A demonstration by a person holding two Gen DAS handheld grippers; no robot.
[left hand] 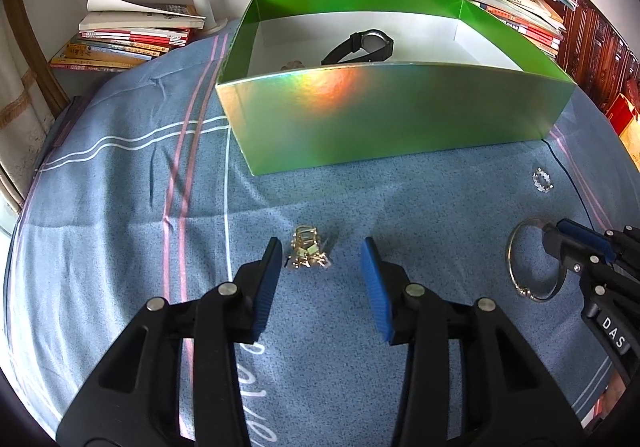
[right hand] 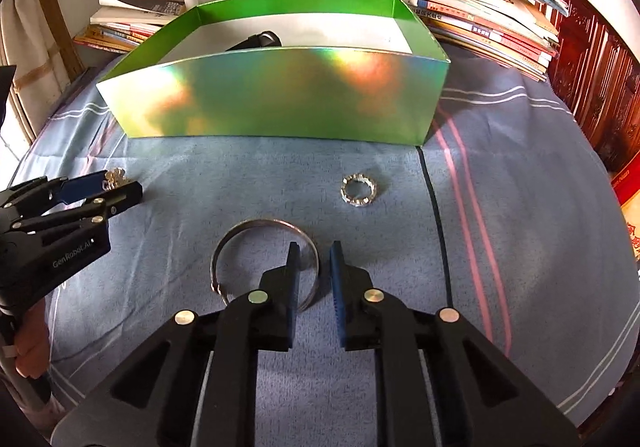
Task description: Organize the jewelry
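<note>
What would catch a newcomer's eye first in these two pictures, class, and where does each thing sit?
First comes the shiny green box standing on the blue cloth, with a black watch lying inside it. Nearer the cameras, a gold trinket sits between the open jaws of the left gripper. The right gripper straddles the rim of a silver bangle, with a small sparkly ring lying beyond it.

Glossy, iridescent green cardboard box [left hand: 400, 119]; matt woven blue bedsheet [left hand: 120, 207]; polished metal bangle [right hand: 264, 259]; shiny gold hair clip [left hand: 307, 250]; sparkling silver ring [right hand: 359, 191].
</note>
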